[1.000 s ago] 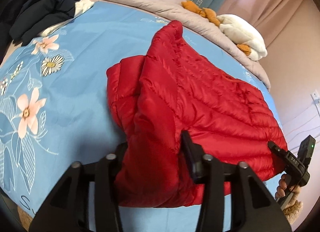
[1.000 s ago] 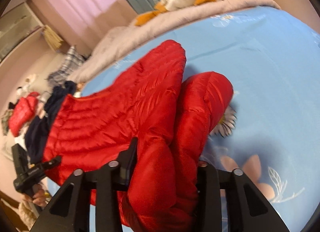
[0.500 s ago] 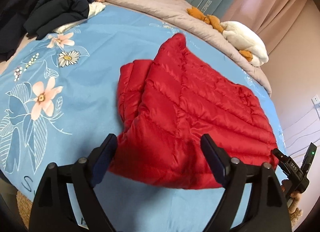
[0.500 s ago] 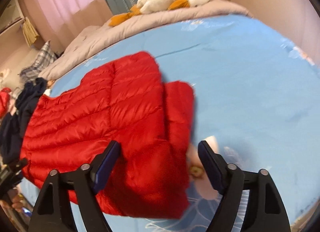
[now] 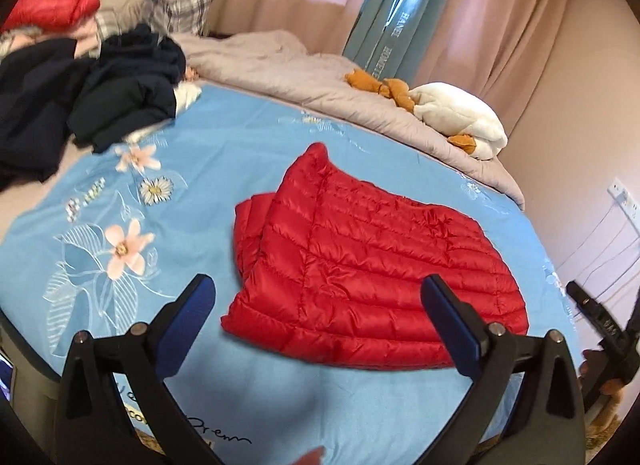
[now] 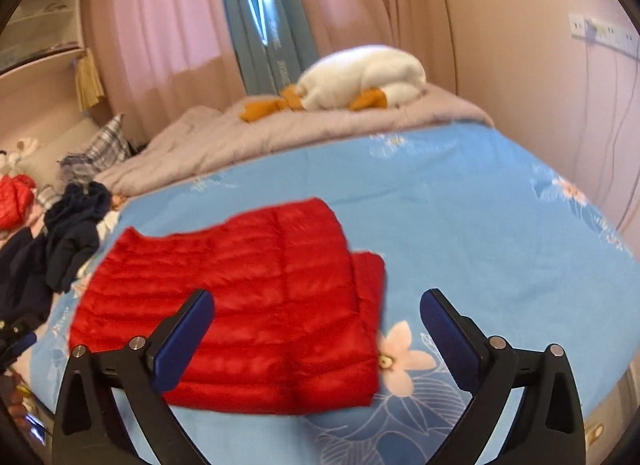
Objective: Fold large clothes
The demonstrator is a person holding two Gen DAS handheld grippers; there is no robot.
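Note:
A red quilted down jacket (image 5: 360, 257) lies folded flat on the blue floral bedsheet (image 5: 224, 153); one narrower layer sticks out along its left side. My left gripper (image 5: 318, 289) hangs above the jacket's near edge, its jaws opening wide with nothing between the pads. In the right wrist view the same jacket (image 6: 256, 305) lies below and ahead. My right gripper (image 6: 316, 299) is lifted off it, jaws likewise opening and empty. A hand holds the right gripper (image 5: 600, 325) at the bed's right edge.
A heap of dark navy clothes (image 5: 100, 93) sits at the back left of the bed. A grey quilt (image 5: 280, 69) and a white plush duck (image 5: 460, 121) lie along the far side. Another red garment (image 5: 52, 5) is behind the heap. A wall with sockets (image 5: 624, 197) borders the right.
Both grippers let go of the red jacket, spread wide and rose back from it. The jacket dropped from its bunched, lifted shape and now lies flat on the sheet.

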